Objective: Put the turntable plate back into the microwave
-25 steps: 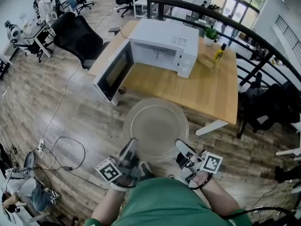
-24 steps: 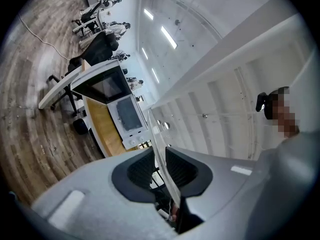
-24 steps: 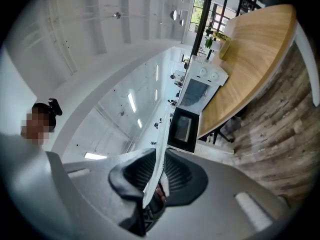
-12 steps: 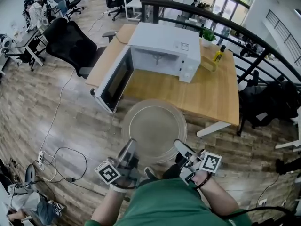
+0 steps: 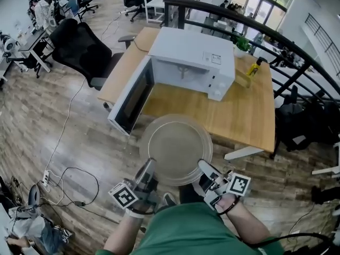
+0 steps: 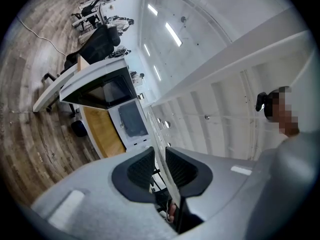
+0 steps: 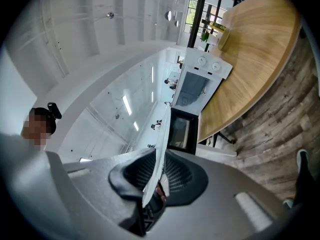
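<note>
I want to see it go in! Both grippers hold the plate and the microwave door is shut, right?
No, the door of the microwave is open, swung out to the left; the head view shows it. The left gripper and right gripper do hold the plate.

Clear glass turntable plate (image 5: 177, 149) level, in air before table (image 5: 249, 106) edge; white microwave (image 5: 191, 57) on table, door (image 5: 133, 97) open

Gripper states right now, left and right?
Left gripper: shut on near rim of the round clear glass turntable plate.
Right gripper: shut on the same plate.
</note>
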Demonstrator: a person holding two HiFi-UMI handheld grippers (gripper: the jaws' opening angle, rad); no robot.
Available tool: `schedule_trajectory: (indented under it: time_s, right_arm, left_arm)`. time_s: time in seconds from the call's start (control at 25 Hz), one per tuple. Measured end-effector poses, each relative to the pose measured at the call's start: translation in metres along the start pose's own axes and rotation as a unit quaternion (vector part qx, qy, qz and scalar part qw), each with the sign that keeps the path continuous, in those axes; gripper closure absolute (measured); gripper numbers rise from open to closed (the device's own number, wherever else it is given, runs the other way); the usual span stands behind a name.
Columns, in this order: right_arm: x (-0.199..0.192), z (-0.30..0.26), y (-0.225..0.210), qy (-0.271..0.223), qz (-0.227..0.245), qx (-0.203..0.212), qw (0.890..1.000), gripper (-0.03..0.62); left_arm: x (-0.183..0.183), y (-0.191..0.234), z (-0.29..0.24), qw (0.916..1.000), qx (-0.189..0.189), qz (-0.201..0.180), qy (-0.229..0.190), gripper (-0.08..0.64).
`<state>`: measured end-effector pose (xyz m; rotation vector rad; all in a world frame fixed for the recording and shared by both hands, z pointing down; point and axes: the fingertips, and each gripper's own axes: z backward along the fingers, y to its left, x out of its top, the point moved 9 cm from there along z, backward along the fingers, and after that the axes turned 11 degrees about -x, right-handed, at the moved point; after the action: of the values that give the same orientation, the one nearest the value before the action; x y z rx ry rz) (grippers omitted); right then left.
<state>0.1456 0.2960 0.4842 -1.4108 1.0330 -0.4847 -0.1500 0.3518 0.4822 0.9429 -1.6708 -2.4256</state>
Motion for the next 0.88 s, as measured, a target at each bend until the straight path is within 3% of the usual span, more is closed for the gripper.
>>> schedule_trajectory:
  time_s: [0.28, 0.44, 0.64, 0.88]
  right_arm:
    - [0.051, -0.036, -0.011, 0.012, 0.004, 0.007, 1.0, 0.537]
    - [0.083, -0.05, -0.016, 0.015, 0.003, 0.011, 1.0, 0.537]
    - [0.115, -0.066, -0.026, 0.024, 0.0, 0.014, 1.0, 0.537]
    - [0.149, -0.08, -0.039, 0.035, -0.006, 0.016, 0.999, 0.537]
  left_arm:
    - [0.02, 0.023, -0.047, 0.9999, 0.008, -0.003, -0.007, 0.483]
    - [0.023, 0.033, -0.076, 0.9995, 0.006, 0.021, -0.023, 0.483]
    - [0.03, 0.046, -0.106, 0.9997, 0.017, 0.007, -0.017, 0.483]
    - [0.029, 0.058, -0.141, 0.999, 0.014, 0.029, -0.032, 0.482]
